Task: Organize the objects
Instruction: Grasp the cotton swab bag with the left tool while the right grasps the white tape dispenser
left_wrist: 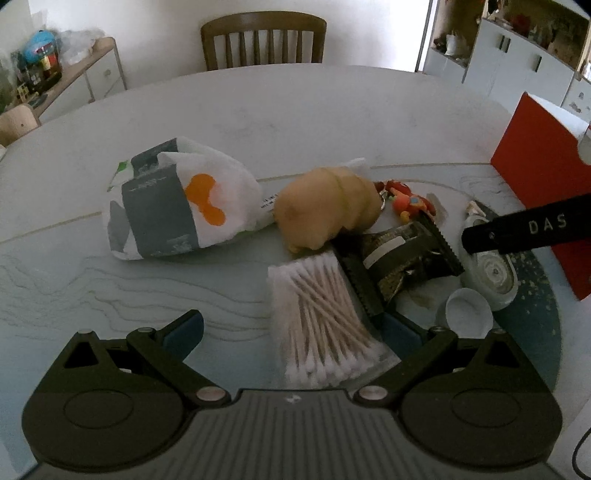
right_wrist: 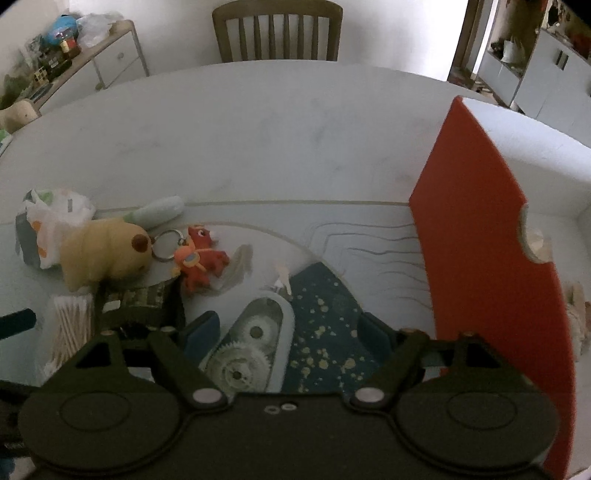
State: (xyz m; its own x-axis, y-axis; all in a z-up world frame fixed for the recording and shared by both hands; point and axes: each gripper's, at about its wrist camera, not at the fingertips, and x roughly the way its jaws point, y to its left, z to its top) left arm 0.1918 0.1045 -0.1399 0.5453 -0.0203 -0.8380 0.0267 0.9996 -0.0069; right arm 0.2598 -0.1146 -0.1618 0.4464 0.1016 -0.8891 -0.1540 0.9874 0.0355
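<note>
My left gripper (left_wrist: pixel 291 328) is open low over the table, and a clear pack of cotton swabs (left_wrist: pixel 321 321) lies between its fingers, close to the right one. My right gripper (right_wrist: pixel 290 328) is open too. A white correction tape dispenser (right_wrist: pixel 255 339) with visible gears lies between its fingers, nearer the left one. Beyond them lie a yellow plush toy (left_wrist: pixel 328 210), a red keychain figure (right_wrist: pixel 199 258), a dark snack packet (left_wrist: pixel 402 258) and a white bag holding a grey package (left_wrist: pixel 173 206). A small white cap (left_wrist: pixel 465 314) sits beside the dispenser (left_wrist: pixel 491 273).
A tall red box (right_wrist: pixel 491 258) with a white inside stands at the right, close to my right gripper. The round pale table (right_wrist: pixel 258 129) stretches away to a wooden chair (right_wrist: pixel 277 29). Cabinets line both far sides of the room.
</note>
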